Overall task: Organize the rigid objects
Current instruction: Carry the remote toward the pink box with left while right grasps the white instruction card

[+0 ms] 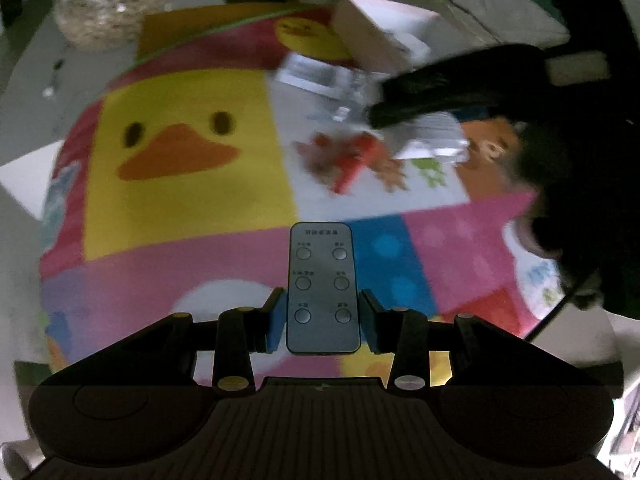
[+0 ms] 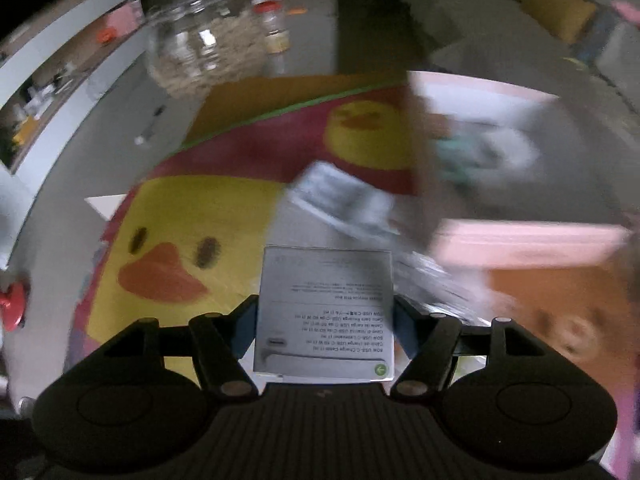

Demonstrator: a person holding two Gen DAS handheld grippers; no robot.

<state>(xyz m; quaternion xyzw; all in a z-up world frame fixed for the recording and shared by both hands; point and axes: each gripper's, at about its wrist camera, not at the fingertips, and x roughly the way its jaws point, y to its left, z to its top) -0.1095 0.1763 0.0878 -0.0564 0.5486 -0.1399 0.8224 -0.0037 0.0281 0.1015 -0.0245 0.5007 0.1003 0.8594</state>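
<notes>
Grey remote clamped between pads of left gripper, above duck-print mat. White cable box gripped in right gripper. Beyond: open cardboard box with blurred contents, glass jar partly filled with pale grainy stuff.
</notes>
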